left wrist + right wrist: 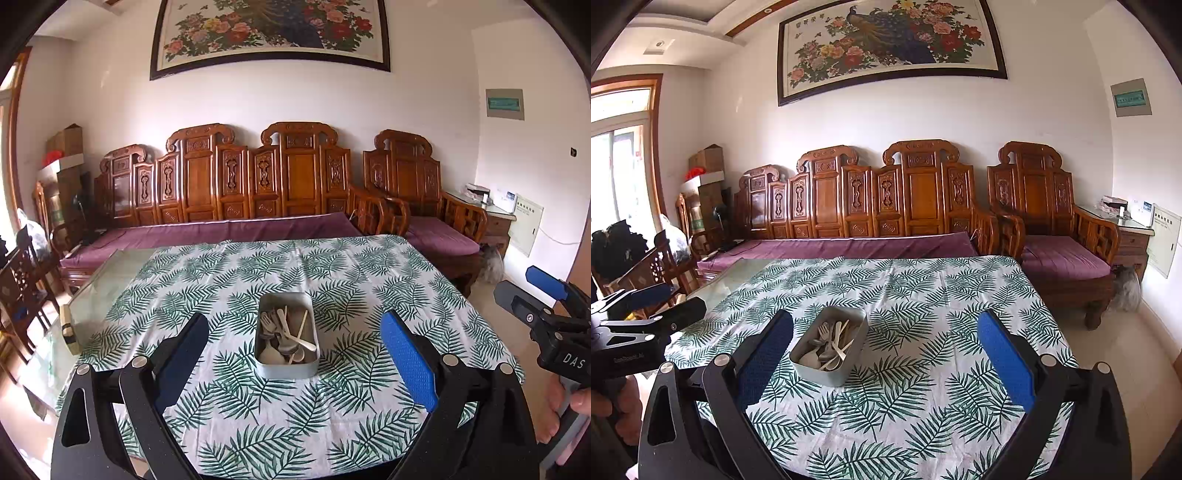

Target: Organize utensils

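Observation:
A grey rectangular tin point(286, 363) stands in the middle of the leaf-print tablecloth. It holds several utensils point(284, 332): pale spoons, forks and a knife, lying jumbled. My left gripper point(293, 354) is open and empty, held above the near table edge, short of the tin. In the right wrist view the tin point(827, 369) and its utensils point(831, 345) sit left of centre. My right gripper point(882, 350) is open and empty, held back from the tin. Each gripper shows at the edge of the other's view.
The tablecloth point(332, 266) covers most of a glass-topped table point(107, 277), bare at the left. A carved wooden sofa with purple cushions point(221, 230) stands behind the table. A wooden armchair point(1056, 229) stands at the right, and chairs point(657, 269) at the left.

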Tool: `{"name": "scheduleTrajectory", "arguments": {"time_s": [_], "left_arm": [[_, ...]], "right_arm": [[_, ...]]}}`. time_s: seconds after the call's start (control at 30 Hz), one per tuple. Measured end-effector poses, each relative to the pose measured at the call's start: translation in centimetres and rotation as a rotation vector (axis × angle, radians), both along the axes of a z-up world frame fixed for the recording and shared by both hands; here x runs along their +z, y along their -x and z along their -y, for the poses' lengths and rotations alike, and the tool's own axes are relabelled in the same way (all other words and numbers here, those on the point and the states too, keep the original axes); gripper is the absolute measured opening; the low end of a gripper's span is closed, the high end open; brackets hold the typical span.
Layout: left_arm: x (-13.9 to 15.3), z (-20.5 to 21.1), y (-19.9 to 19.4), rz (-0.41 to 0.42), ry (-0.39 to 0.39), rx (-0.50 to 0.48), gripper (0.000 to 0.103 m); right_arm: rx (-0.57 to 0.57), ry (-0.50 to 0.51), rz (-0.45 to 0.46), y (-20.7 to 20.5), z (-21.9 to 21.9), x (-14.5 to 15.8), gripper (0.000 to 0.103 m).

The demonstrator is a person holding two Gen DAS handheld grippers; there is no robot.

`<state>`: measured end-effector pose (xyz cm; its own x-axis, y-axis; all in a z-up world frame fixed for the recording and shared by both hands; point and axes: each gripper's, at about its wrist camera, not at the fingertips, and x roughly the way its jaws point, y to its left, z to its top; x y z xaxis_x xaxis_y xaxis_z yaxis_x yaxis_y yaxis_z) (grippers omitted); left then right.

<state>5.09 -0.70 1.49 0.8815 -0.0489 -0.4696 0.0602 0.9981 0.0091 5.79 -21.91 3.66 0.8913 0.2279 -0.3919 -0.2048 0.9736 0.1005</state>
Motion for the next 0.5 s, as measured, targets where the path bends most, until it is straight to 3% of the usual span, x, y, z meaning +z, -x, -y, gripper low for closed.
{"name": "scheduleTrajectory", "arguments": {"time_s": [0.5], "left_arm": [[0.05,0.17,0.22,0.002,-0.004,-0.001,0.091]], "right_arm": [[0.0,-0.001,0.0,-0.04,0.05,-0.17,0.1]]}}
